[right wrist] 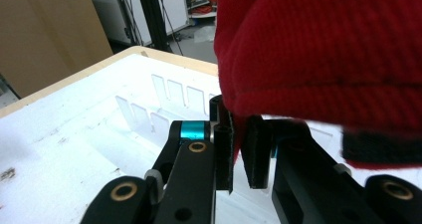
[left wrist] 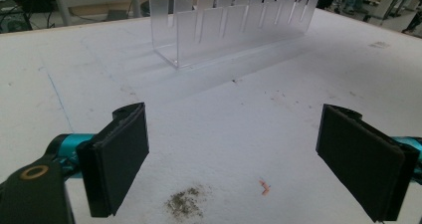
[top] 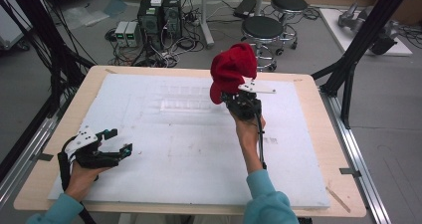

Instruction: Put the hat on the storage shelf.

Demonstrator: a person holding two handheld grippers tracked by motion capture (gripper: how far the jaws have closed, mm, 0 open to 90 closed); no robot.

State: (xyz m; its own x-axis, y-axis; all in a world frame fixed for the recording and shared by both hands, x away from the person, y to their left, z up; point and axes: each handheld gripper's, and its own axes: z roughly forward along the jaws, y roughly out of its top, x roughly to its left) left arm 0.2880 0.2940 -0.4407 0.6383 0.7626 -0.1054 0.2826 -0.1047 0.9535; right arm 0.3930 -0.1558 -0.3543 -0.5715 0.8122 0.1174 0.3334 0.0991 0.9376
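A red fabric cap (top: 233, 67) hangs in the air over the far middle of the white board (top: 149, 184). My right gripper (top: 226, 95) points up and away, shut on the cap's lower edge. In the right gripper view the two black pads (right wrist: 224, 149) pinch the red cloth (right wrist: 323, 50), and my right gripper (right wrist: 238, 139) hovers above a clear slotted rack (right wrist: 169, 104). That rack (top: 184, 102) lies on the board left of the cap. My left gripper (top: 121, 141) stands open and low at the board's left front, holding nothing. Ahead of its wide jaws (left wrist: 231, 149) stands the rack (left wrist: 234, 25).
The white board lies on a wooden table (top: 326, 149). A dark dust patch (left wrist: 185, 204) marks the board near the left gripper. Beyond the table, stools (top: 262, 29) and computer cases (top: 159, 15) stand on the floor. A black frame post (top: 348, 79) rises at the right.
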